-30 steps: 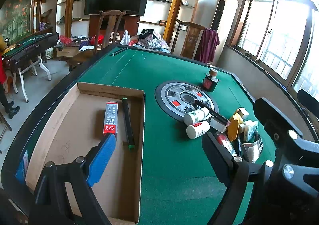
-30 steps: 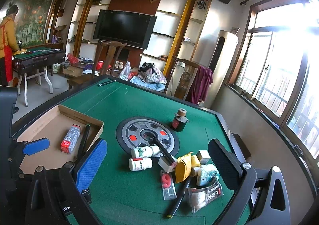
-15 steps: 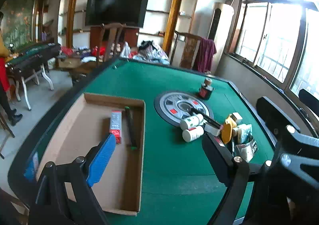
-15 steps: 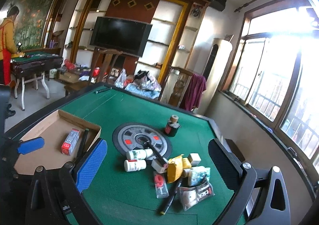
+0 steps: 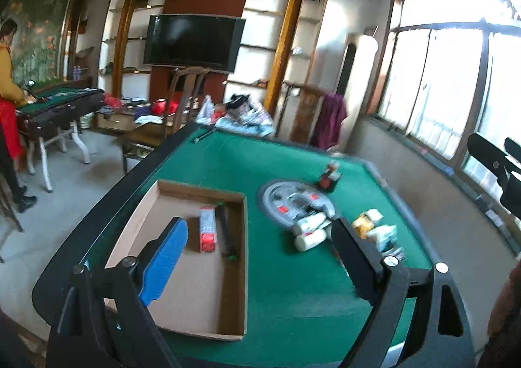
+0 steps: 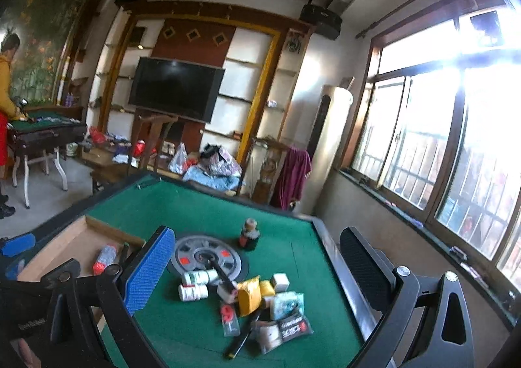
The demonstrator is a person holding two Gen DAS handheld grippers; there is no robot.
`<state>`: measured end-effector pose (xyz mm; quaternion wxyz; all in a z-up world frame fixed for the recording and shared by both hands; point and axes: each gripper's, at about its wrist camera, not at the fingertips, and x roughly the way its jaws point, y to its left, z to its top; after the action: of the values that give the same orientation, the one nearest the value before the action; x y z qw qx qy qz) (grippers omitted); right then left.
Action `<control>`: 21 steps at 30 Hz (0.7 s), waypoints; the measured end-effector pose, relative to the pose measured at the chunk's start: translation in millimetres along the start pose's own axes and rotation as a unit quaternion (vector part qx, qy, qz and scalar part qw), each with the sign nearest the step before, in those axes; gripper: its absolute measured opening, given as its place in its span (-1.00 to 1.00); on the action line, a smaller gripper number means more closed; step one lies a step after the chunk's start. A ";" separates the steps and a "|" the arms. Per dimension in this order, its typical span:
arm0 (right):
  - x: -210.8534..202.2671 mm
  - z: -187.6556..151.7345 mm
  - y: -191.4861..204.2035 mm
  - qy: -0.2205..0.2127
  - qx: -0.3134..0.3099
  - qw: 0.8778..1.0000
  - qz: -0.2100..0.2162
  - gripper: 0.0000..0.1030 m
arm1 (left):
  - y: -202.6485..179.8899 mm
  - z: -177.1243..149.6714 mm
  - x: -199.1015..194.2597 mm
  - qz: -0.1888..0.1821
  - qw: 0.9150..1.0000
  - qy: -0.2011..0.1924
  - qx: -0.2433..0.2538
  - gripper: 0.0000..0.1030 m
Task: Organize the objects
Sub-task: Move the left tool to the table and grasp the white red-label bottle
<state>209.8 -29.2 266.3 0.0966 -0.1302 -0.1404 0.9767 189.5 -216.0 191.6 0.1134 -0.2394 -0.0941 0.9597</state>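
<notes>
Already, red box (image 5: 207, 228) lies inside cardboard tray (image 5: 182, 283).

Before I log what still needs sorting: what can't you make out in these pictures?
- Left wrist view: pile beside the white bottles is motion-blurred and partly behind the left gripper's finger.
- Right wrist view: cardboard box is partly hidden by the blue pad.
- Labels on the red carton: too small.

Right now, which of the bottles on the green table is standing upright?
The small dark bottle with the tan cap, beyond the round centre disc. The two white bottles in front of the disc lie on their sides.
</notes>
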 end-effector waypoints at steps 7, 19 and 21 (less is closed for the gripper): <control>-48.9 96.5 -69.6 -0.022 0.029 0.995 0.096 1.00 | 2.7 93.0 -90.4 -0.048 0.996 -0.067 0.019 0.77; -68.8 310.4 -156.1 -0.078 -0.006 0.992 -0.099 1.00 | -44.9 277.1 -125.4 0.057 0.980 -0.138 0.129 1.00; -50.0 311.6 -164.8 -0.068 0.009 0.993 -0.098 1.00 | -47.3 271.9 -97.3 0.040 0.985 -0.117 0.120 1.00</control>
<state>194.5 37.1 615.7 0.1832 -0.0482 -0.1504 0.9703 150.6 -230.6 481.3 0.0915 -0.1134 0.0191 0.9891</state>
